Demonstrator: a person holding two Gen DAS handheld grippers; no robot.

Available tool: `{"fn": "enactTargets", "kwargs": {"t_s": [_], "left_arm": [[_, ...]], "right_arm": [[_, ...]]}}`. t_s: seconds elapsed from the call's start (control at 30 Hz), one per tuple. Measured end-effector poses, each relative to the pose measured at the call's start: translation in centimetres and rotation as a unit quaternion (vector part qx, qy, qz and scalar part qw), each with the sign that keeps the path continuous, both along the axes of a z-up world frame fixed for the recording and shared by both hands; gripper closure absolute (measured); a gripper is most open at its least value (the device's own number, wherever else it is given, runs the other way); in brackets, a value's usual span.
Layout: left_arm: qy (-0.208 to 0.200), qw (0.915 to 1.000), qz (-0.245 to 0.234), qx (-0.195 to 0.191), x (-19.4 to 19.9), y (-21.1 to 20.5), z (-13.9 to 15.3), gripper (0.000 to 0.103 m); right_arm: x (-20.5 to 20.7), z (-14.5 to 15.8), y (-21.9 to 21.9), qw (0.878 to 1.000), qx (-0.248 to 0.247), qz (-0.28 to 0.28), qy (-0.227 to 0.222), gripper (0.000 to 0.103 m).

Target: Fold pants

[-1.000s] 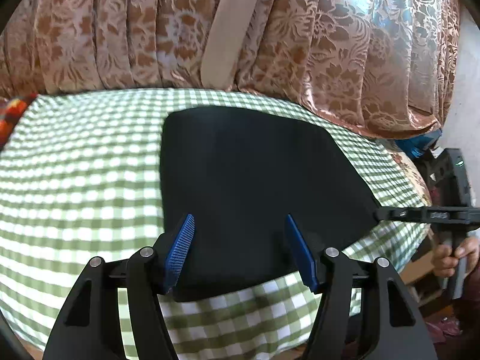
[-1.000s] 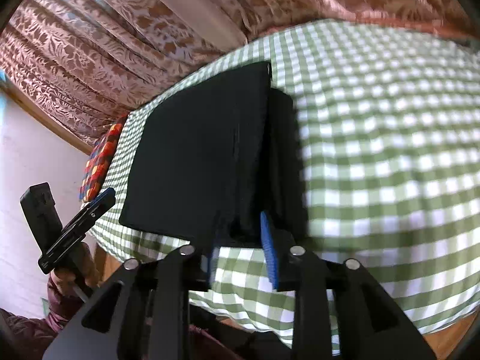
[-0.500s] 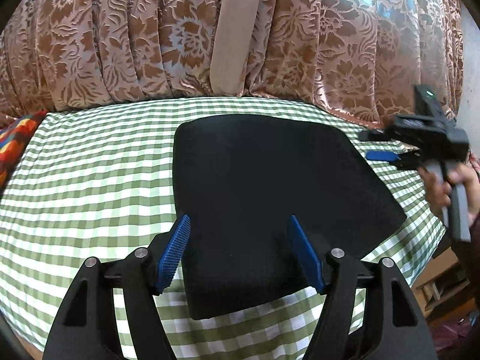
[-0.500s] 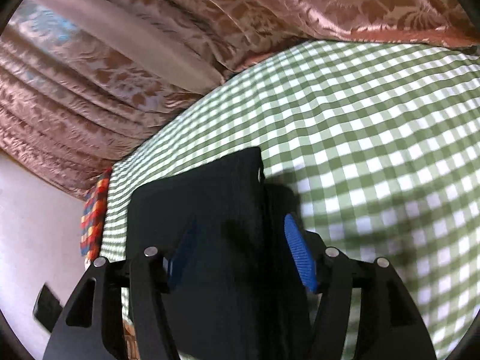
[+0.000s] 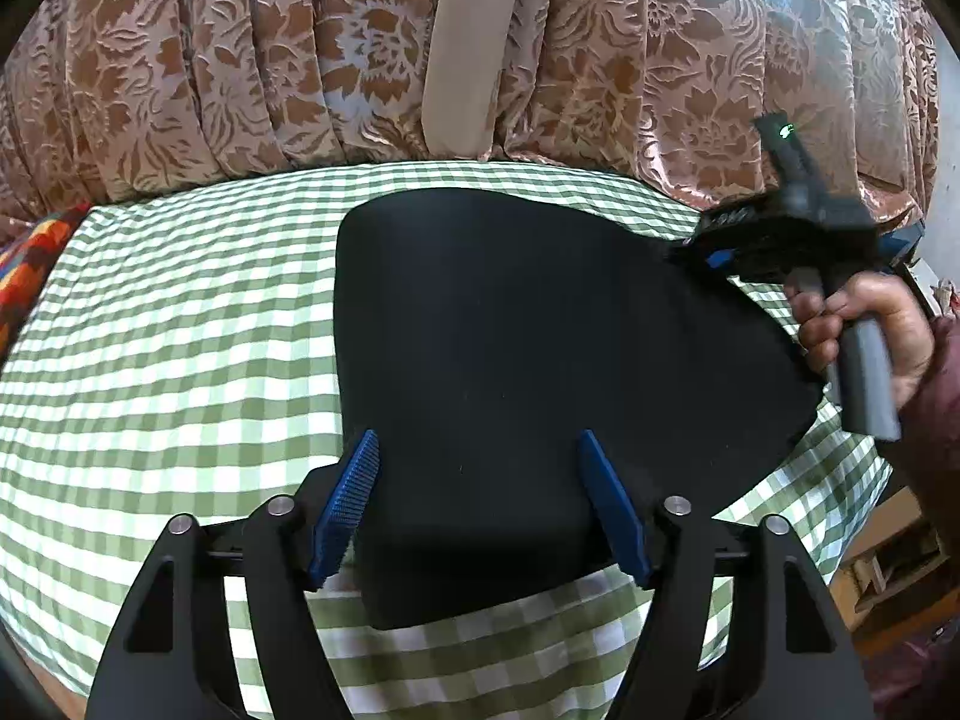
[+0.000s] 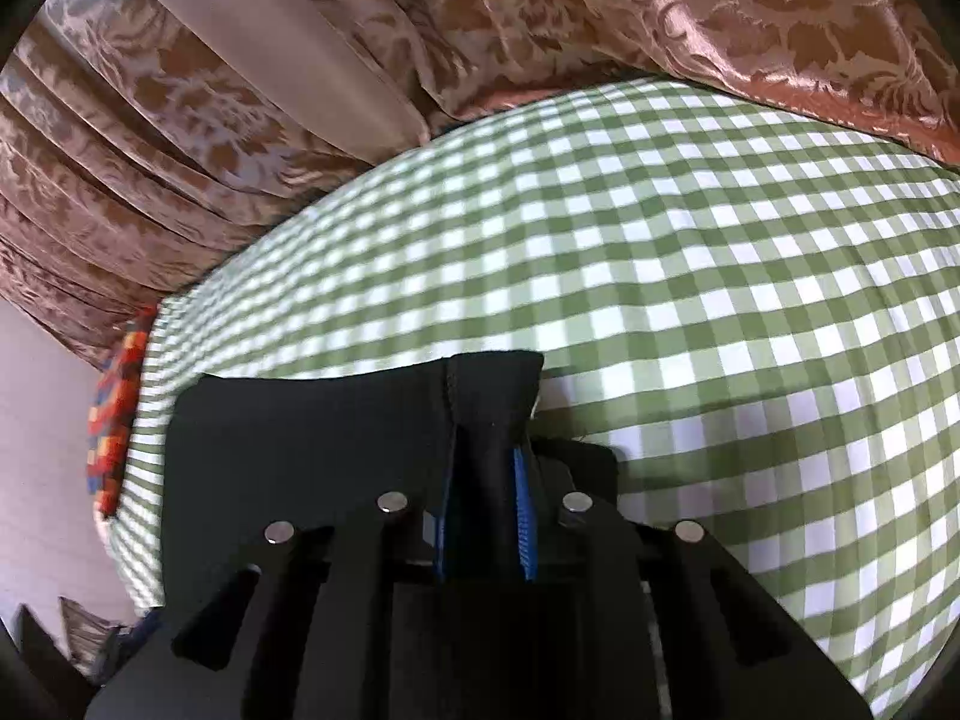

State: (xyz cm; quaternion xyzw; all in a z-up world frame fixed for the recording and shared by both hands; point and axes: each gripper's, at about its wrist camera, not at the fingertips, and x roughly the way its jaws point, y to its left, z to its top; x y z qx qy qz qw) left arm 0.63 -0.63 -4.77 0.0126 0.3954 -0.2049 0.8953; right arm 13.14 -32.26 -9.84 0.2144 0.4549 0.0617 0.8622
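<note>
Right wrist view: right gripper is clamped on the pants' far corner – a fold is starting. Left gripper hovers spread over the near edge; next, it likely needs to pinch there

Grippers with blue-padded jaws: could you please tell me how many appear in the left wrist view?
2. The left gripper fills the bottom foreground, jaws open over the folded black pants. The right gripper, handheld, is at the pants' far right edge.
</note>
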Motion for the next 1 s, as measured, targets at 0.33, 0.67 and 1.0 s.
{"fn": "enactTargets", "kwargs": {"t_s": [0.33,0.67,1.0], "left_arm": [[0.008,0.9994,0.010,-0.032,-0.7,0.8,-0.6,0.031],[0.016,0.9923,0.058,-0.108,3.9,6.8,1.2,0.028],[0.134,0.9552,0.064,-0.256,14.2,10.2,-2.4,0.028]], "right_arm": [[-1.1,1.5,-0.3,1.000,0.006,0.007,-0.017,0.079],[-5.4,3.4,-0.9,0.999,0.032,0.023,-0.037,0.053],[-10.9,4.2,2.7,0.993,-0.072,0.073,-0.058,0.063]]}}
